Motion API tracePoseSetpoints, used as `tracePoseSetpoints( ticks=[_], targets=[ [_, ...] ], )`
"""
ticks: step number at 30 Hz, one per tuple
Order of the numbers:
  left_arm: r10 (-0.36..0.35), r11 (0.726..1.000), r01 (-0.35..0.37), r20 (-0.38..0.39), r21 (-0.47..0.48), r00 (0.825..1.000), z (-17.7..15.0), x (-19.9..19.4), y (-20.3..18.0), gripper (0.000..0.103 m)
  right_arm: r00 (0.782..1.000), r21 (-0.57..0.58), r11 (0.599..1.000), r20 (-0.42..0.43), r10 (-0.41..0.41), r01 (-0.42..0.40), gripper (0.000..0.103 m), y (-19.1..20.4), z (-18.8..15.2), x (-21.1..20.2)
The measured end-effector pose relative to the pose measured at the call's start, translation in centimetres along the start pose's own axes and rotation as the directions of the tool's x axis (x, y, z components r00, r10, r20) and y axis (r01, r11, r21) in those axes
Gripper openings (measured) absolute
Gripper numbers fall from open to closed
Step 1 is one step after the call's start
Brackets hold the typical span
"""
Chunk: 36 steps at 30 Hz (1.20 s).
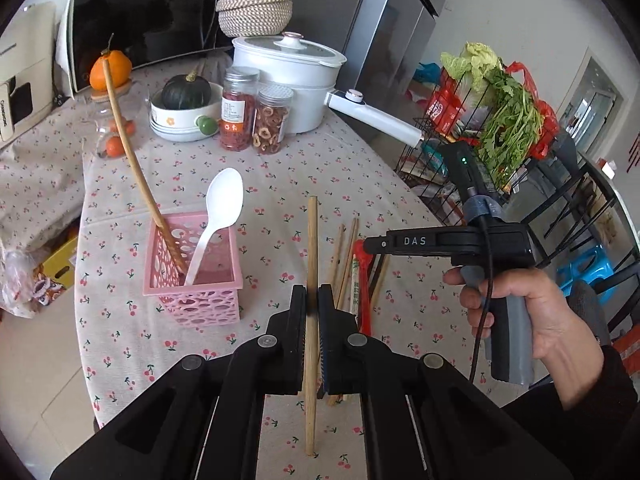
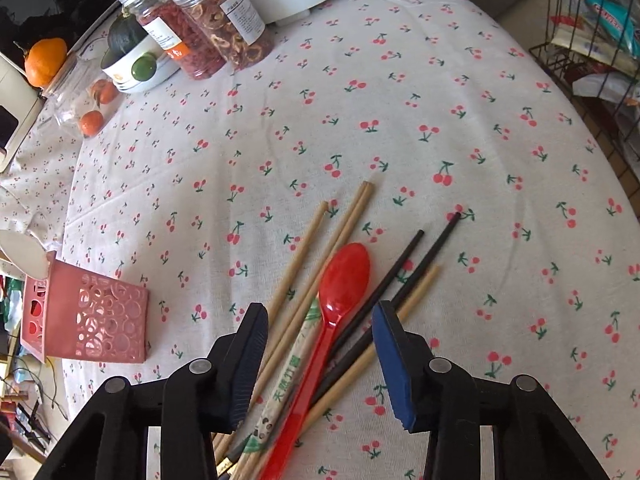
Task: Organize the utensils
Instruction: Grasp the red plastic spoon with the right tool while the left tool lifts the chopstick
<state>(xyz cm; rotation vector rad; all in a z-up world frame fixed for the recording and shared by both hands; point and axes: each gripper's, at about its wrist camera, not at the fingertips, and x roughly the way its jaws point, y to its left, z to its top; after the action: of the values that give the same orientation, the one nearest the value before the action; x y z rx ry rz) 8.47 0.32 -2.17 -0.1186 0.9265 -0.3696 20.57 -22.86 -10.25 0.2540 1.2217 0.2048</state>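
One chopstick (image 1: 311, 280) upright, clamped in left hand-held gripper (image 1: 313, 304).

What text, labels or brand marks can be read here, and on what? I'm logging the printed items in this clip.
"DAS": white letters on the right gripper, seen from the left wrist.
Green Chinese characters on the paper chopstick sleeve: printed large, but I cannot read them with confidence.
Labels on the two dried-fruit jars: too small to read.
Lettering on the beige appliance: blurred, not readable.
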Motion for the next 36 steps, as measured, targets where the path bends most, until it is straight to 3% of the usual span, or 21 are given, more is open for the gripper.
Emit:
tracePoseSetpoints(
  ticks=[7, 10, 20, 21, 22, 29, 32, 36],
  targets=[
    [-0.022, 0.999, 0.023, 0.019, -0.034, 1.000, 0.3, -1.0, 1.3, 0.005, 0.996, 0.010, 0.997, -0.044, -0.072, 0.073, 0.037, 0.5, 1.0, 3.3],
    [-0.023, 0.999, 0.023, 0.018, -0.040, 1.000, 0.4, -1.0, 1.7, 0.005, 0.993, 0.008, 0.995, -0.052, -0.103, 0.104, 0.028, 0.4, 1.0, 4.2],
    [-0.010, 0.999, 0.012, 0.057, -0.040, 0.998, 0.5, -2.1, 1.8, 0.005, 0.997, -0.003, 0.997, -0.008, -0.073, 0.073, 0.024, 0.7, 0.8, 2.8],
    [-0.008, 0.999, 0.010, 0.068, -0.035, 0.998, 0.6, -2.4, 1.7, 0.005, 0.998, -0.005, 0.998, 0.008, -0.061, 0.061, 0.002, 0.8, 0.8, 2.2],
    [-0.006, 0.999, 0.009, 0.079, -0.031, 0.997, 0.6, -2.8, 1.6, 0.005, 0.999, -0.010, 0.999, 0.020, -0.046, 0.046, 0.001, 0.9, 0.7, 1.6],
    [-0.010, 1.000, 0.012, 0.096, -0.021, 0.995, 0.4, -3.7, 1.7, 0.005, 0.997, -0.050, 0.999, 0.071, 0.008, -0.004, 0.006, 0.8, 0.1, -1.2],
    [-0.007, 1.000, 0.009, 0.090, -0.023, 0.996, 0.4, -3.4, 1.7, 0.005, 0.999, -0.037, 0.999, 0.046, -0.017, 0.018, 0.040, 0.4, 0.3, -0.1],
    [-0.010, 1.000, 0.012, 0.083, -0.028, 0.996, 0.5, -3.1, 1.9, 0.005, 0.998, -0.058, 0.996, 0.001, -0.063, 0.062, 0.041, 0.9, 0.8, 2.3]
  ],
)
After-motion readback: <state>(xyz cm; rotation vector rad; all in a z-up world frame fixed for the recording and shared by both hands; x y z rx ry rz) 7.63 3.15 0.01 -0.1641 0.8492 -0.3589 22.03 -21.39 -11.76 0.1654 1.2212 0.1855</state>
